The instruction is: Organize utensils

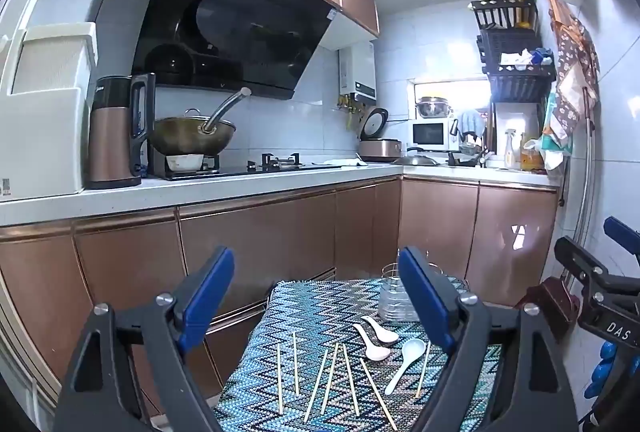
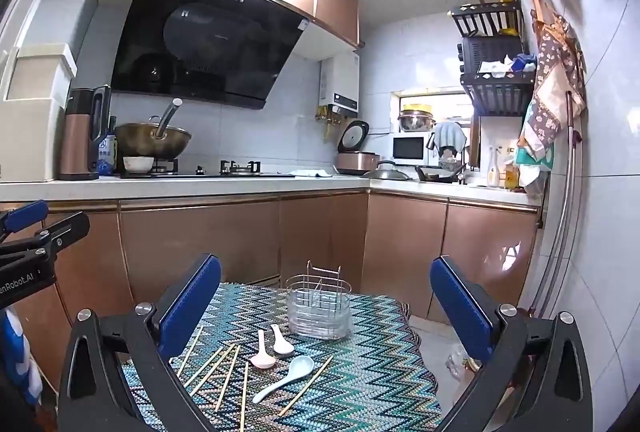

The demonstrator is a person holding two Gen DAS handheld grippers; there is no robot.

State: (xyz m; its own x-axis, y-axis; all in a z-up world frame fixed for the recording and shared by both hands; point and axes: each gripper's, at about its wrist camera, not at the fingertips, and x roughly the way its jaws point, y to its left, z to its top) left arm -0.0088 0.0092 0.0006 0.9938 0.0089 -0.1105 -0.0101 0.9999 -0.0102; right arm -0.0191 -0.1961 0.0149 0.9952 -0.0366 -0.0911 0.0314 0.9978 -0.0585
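Both grippers — left, right — hover above the table, jaws spread wide, holding nothing. Chopsticks lie near its front edge, spoons mid-table, the rack by the far edge.

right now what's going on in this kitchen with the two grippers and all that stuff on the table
A person holds both grippers above a table covered in a zigzag cloth, and neither grips anything: the left gripper and right gripper are both open. Loose chopsticks, two small white spoons and one larger spoon lie scattered on the cloth. The wire utensil holder stands upright behind them and looks empty, so sorting has not begun.
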